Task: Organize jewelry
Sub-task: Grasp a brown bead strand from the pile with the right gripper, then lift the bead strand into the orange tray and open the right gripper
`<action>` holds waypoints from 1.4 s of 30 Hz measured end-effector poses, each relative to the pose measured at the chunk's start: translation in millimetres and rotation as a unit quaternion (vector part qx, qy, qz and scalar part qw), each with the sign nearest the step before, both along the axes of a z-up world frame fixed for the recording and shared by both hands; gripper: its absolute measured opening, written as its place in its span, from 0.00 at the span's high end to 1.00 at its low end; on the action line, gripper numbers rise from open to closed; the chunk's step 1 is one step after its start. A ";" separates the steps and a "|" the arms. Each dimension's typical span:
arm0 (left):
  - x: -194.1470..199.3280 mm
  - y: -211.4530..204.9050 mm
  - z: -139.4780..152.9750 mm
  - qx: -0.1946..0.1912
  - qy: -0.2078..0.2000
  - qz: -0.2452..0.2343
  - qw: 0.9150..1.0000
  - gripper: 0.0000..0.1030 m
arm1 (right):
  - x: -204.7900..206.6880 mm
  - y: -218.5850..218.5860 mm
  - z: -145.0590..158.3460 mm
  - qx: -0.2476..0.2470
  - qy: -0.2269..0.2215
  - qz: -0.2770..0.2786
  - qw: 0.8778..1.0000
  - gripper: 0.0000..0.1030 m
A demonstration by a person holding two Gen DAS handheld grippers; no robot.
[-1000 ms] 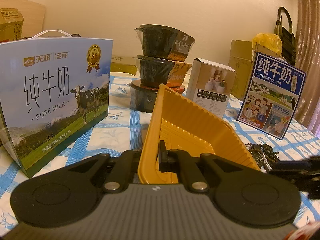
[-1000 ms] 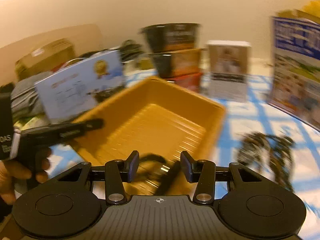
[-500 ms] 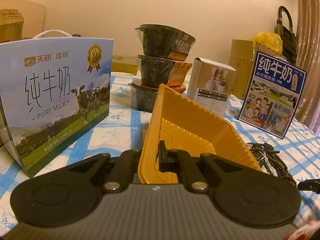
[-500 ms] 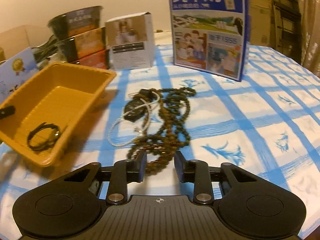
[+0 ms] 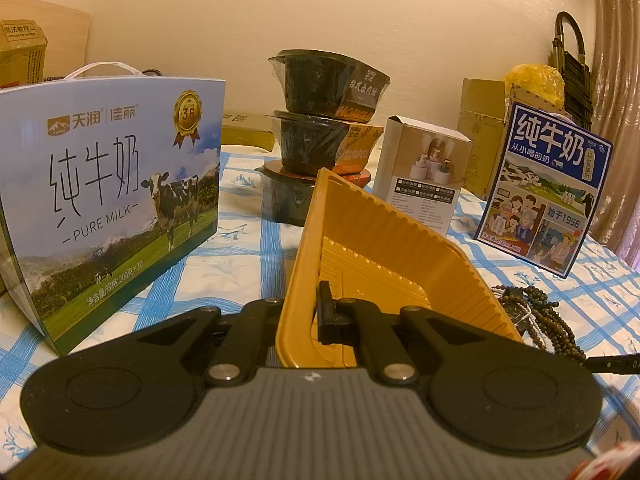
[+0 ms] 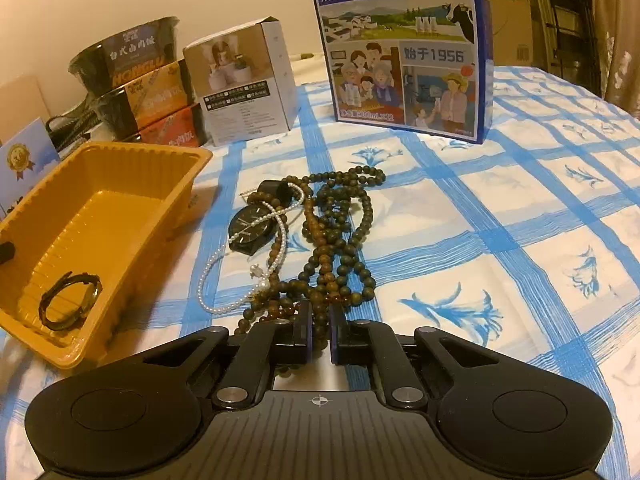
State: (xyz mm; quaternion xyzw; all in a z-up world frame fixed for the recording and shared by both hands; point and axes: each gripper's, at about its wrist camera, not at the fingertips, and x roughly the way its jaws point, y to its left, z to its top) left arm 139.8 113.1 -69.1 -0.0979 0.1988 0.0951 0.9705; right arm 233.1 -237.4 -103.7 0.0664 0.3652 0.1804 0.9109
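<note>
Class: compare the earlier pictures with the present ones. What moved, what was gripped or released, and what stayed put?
The right gripper left the yellow tray, dropping a bracelet inside, swung right and closed on the dark bead necklace. The left gripper stayed clamped on the tray wall; boxes unmoved.

A plain cream wall [image 5: 400,20] glows under warm light; at two o'clock a pinkish curtain [image 5: 616,100] hangs beside stacked cardboard boxes [image 5: 480,120].

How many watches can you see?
2. One wristwatch lies inside the yellow tray. A black watch lies on the tablecloth, tangled in the pearl and bead strands. More could hide under the beads.
</note>
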 end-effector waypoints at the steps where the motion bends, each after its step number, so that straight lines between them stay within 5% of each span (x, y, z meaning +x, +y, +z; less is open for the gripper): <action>1: 0.0 0.0 0.0 0.000 0.000 0.000 1.000 0.95 | -0.9 0.4 1.2 -0.002 -0.004 0.000 1.000 0.94; 17: -0.5 -0.8 0.0 -0.004 -0.001 0.000 1.000 0.95 | -19.3 17.9 77.1 0.112 -0.060 0.055 0.990 0.94; 24: -0.7 0.4 -0.1 -0.005 -0.002 0.001 1.000 0.95 | -17.8 74.5 89.0 0.181 -0.045 0.135 0.973 0.94; 32: -0.6 2.7 0.3 -0.012 -0.003 0.001 1.000 0.95 | -17.0 152.1 84.2 0.183 -0.027 0.209 0.960 0.94; 42: -2.2 3.6 -1.3 -0.018 -0.003 0.002 1.000 0.95 | -9.9 123.9 83.5 0.199 -0.029 0.161 0.966 0.93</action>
